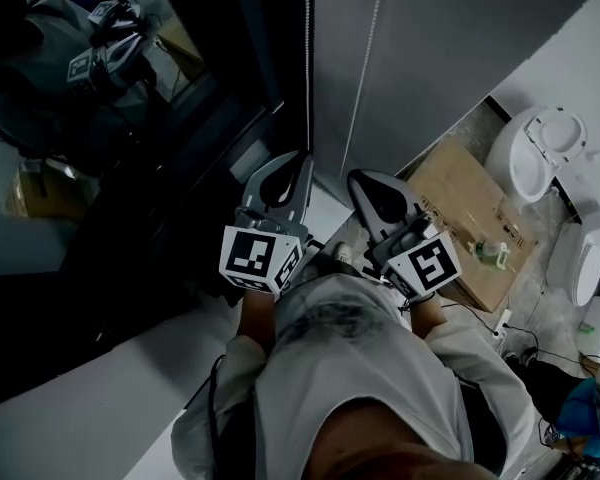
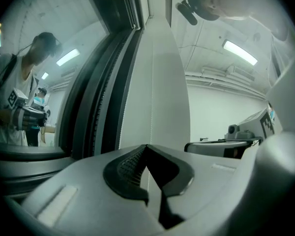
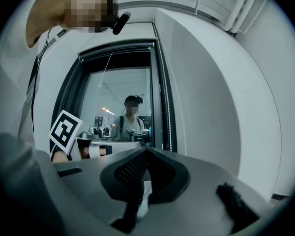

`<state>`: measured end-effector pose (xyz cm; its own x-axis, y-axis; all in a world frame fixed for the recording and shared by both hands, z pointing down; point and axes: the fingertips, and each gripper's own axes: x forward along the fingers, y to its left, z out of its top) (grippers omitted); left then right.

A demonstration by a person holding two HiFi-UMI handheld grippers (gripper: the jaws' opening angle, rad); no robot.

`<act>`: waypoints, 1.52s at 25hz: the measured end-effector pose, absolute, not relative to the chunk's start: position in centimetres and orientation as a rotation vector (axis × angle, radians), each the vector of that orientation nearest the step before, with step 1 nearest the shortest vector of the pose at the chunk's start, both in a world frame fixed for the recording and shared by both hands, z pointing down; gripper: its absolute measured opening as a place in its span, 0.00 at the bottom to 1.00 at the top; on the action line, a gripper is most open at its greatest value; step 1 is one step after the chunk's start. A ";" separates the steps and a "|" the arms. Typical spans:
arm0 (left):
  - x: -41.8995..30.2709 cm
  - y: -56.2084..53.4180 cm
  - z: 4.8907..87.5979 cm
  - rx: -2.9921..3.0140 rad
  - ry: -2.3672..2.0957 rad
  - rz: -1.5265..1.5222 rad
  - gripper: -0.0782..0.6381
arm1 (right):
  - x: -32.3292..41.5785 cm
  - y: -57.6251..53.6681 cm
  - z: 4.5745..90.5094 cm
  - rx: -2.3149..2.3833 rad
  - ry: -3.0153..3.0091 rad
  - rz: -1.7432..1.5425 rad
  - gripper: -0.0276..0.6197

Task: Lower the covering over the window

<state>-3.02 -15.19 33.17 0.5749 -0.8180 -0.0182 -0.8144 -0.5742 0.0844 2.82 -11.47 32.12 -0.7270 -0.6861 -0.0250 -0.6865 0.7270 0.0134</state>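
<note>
A grey roller blind [image 1: 430,58] hangs to the right of the dark window [image 1: 130,168], with two bead chains [image 1: 307,58] along its left edge. My left gripper [image 1: 300,163] is held level at the nearer chain. In the left gripper view its jaws [image 2: 146,146] are shut, and the chain [image 2: 150,92] runs straight up behind the tips; whether it is pinched I cannot tell. My right gripper [image 1: 358,180] is beside it, a little lower. Its jaws [image 3: 146,149] are shut with nothing in them, and they point at the window [image 3: 118,97] and the blind [image 3: 201,107].
A white sill [image 1: 80,398] runs below the window. A cardboard box [image 1: 470,208] lies on the floor to the right, with white ceramic fixtures [image 1: 540,148] beyond it and cables near my feet. The glass reflects me and my grippers.
</note>
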 end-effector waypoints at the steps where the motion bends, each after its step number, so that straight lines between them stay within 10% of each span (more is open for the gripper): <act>1: -2.9 -15.5 33.1 2.728 -1.426 -0.082 0.12 | 2.9 -11.6 32.1 -1.145 2.904 0.035 0.07; 38: -1.8 -27.0 33.4 2.678 -1.626 0.012 0.24 | 3.3 -14.4 33.1 -1.043 2.934 -0.035 0.07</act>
<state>-1.84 -26.99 33.43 0.4614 -0.8871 0.0112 -0.8872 -0.4614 0.0037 3.31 -14.38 33.08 -0.7752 -0.6315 -0.0183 -0.6308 0.7753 -0.0307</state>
